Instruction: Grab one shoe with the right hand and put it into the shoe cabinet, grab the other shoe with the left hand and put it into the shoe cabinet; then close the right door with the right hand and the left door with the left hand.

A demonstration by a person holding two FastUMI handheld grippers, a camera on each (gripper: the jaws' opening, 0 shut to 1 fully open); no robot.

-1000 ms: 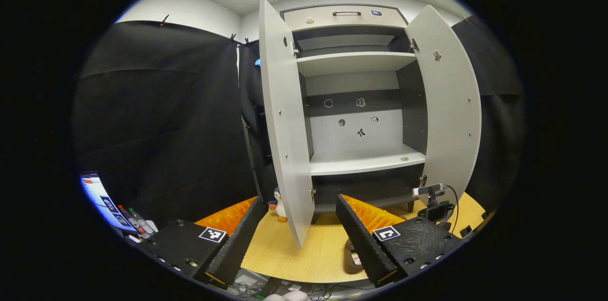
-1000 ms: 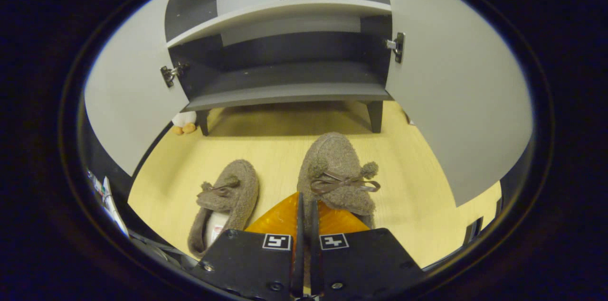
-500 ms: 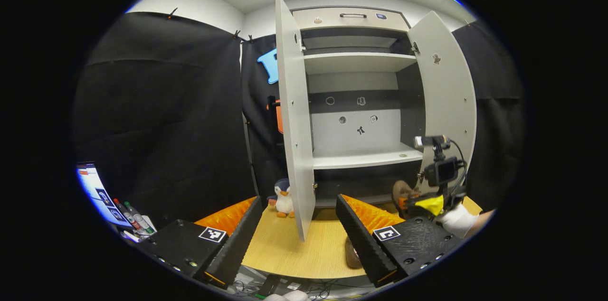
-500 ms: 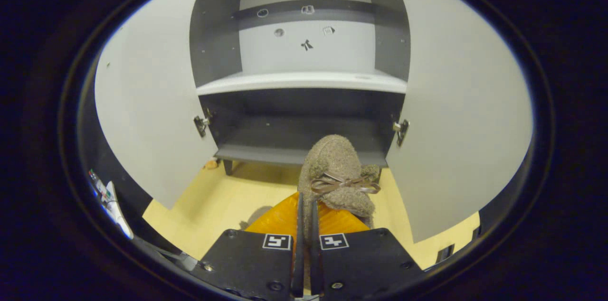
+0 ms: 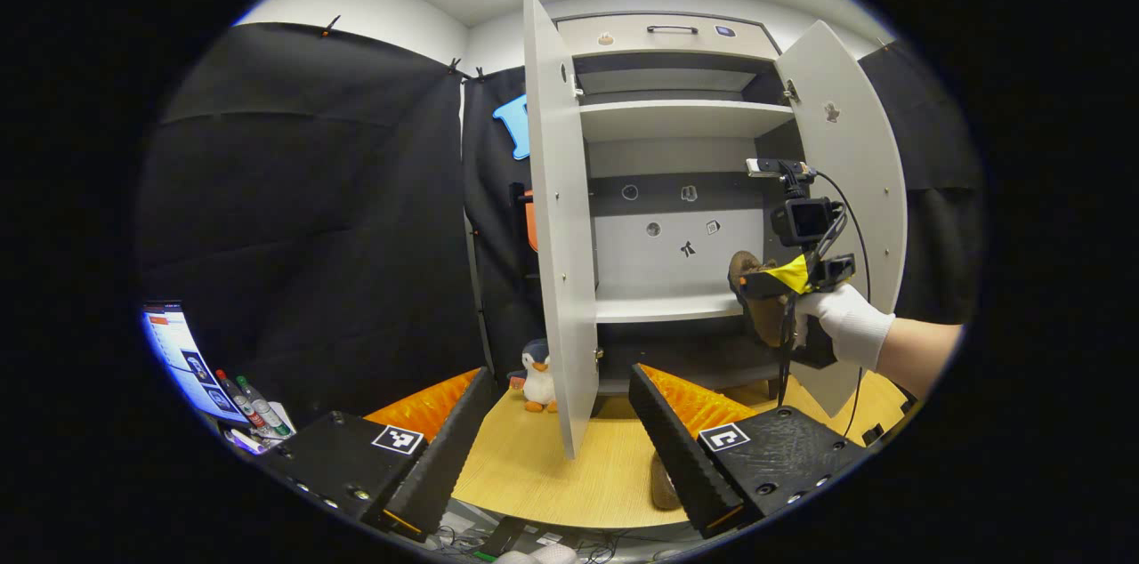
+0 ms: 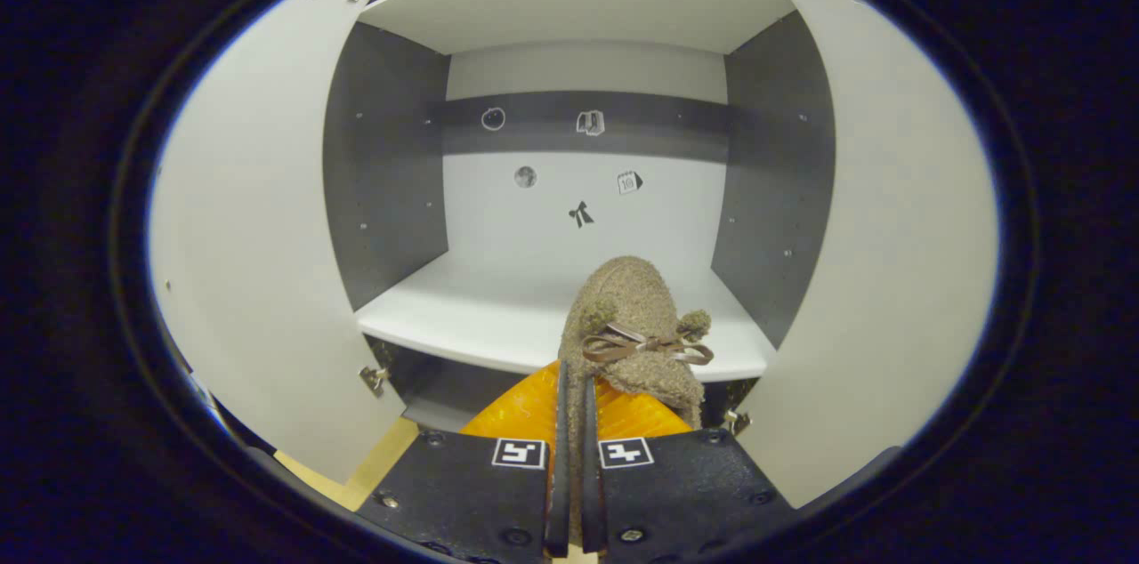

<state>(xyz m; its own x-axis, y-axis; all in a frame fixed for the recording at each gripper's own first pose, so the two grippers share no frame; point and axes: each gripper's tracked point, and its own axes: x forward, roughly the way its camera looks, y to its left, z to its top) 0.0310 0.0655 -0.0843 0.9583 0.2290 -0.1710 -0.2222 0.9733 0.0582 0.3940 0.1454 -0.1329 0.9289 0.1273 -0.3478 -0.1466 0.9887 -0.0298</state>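
Note:
My right gripper (image 6: 574, 386) is shut on a fuzzy brown slipper (image 6: 634, 328) with a bow, held in the air at the front edge of the cabinet's white middle shelf (image 6: 472, 319). The left gripper view shows that gripper (image 5: 767, 282) with the slipper (image 5: 756, 302) in a gloved hand (image 5: 845, 326), by the open right door (image 5: 850, 190). My left gripper (image 5: 561, 422) is open and low over the floor. The other brown slipper (image 5: 663, 488) lies on the floor, half hidden behind its right finger. The left door (image 5: 559, 217) stands open.
A toy penguin (image 5: 537, 375) stands on the wooden floor (image 5: 552, 466) left of the cabinet. Markers (image 5: 245, 404) and a screen (image 5: 182, 359) lie at the far left. The cabinet has an upper shelf (image 5: 681, 115), a dark bottom shelf and a drawer (image 5: 667, 35) on top.
My right gripper has lifted the slipper off the floor up to the middle shelf's height and closer to the cabinet. The left gripper stayed low and open.

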